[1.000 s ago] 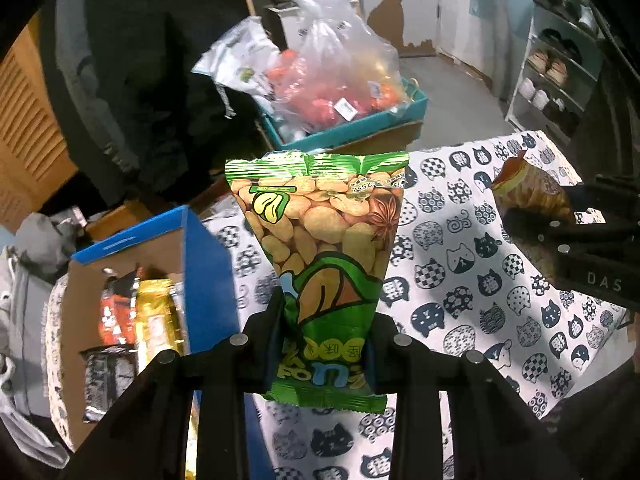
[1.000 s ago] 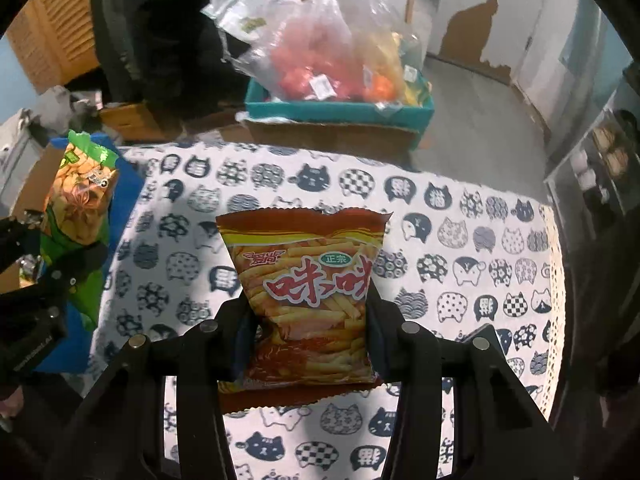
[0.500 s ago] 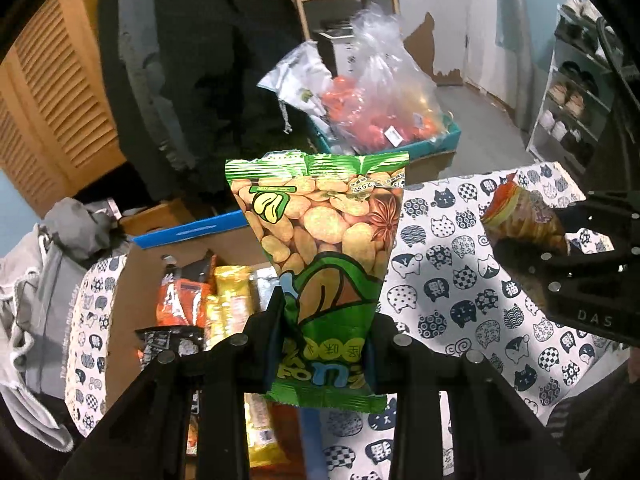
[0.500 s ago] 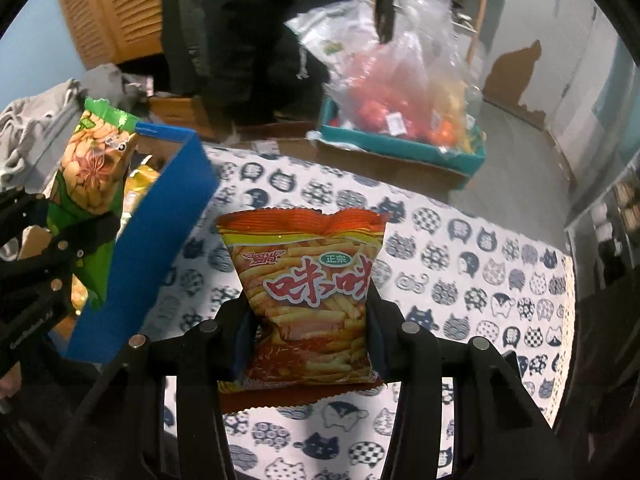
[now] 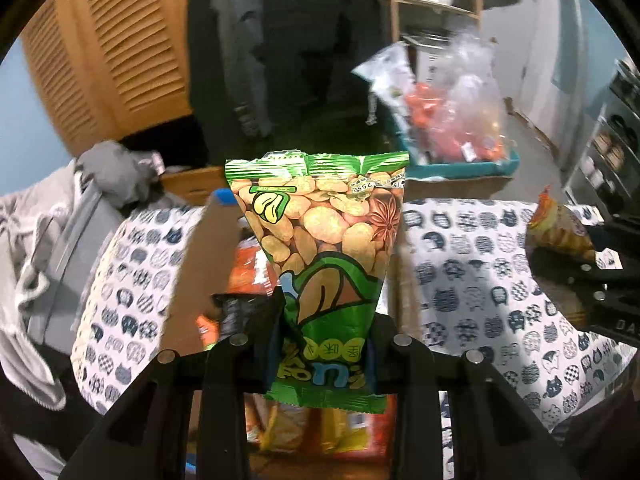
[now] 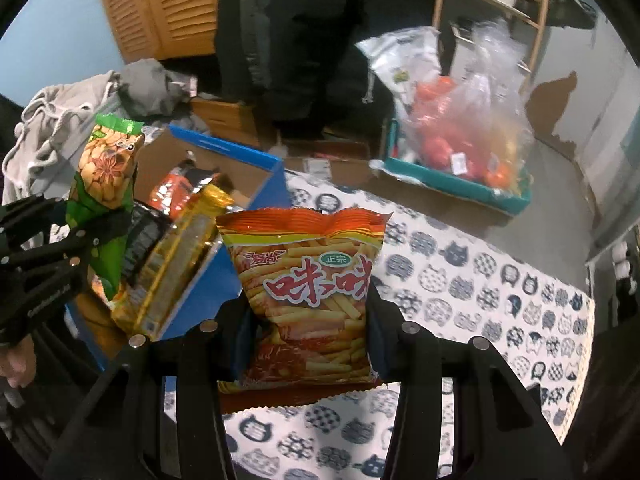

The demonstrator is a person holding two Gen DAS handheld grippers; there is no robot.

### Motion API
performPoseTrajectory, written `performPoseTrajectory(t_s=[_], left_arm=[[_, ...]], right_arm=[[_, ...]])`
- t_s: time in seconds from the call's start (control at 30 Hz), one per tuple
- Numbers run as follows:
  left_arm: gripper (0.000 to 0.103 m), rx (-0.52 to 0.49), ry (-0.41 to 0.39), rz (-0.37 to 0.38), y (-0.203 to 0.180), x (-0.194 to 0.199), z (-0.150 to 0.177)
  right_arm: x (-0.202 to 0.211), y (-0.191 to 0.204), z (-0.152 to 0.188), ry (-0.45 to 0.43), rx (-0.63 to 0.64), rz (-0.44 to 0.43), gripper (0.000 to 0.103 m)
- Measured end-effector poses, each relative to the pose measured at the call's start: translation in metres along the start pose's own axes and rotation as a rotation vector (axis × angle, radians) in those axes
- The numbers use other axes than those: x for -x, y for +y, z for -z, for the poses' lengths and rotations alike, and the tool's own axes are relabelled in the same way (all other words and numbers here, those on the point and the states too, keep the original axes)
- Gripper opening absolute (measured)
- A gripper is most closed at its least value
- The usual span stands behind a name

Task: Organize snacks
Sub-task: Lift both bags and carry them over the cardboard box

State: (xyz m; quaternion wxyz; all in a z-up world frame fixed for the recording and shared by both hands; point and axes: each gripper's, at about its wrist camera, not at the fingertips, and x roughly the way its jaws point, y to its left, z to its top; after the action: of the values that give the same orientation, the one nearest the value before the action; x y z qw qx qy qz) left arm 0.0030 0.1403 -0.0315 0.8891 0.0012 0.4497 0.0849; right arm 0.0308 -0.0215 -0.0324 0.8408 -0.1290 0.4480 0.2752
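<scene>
Some snacks are already laid in the blue box (image 6: 224,152). The green bag (image 5: 320,264) is pinched by the left fingers (image 5: 276,320) and the red bag (image 6: 308,292) by the right fingers (image 6: 374,312); both are not yet put in.

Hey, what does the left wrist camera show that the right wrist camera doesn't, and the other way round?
Only the left wrist view shows the green bag's printed front, head-on in the left tongs, with snacks blurred below.

Only the right wrist view shows the orange bag's front in the right tongs, plus the blue box open, with a gold pack leaning over its wall.

Both show the cat-print cloth, the teal tray with clear bags, and the louvred door.
</scene>
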Motion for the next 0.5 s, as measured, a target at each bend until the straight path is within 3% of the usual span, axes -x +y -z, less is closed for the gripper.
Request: performPoseTrajectory(t_s=[0.5], left_arm=[[0.033, 0.106, 0.09, -0.048, 0.057, -0.022, 0.03]], right_arm=[[-0.029, 0.074, -0.035, 0.018, 0.087, -0.077, 0.046]])
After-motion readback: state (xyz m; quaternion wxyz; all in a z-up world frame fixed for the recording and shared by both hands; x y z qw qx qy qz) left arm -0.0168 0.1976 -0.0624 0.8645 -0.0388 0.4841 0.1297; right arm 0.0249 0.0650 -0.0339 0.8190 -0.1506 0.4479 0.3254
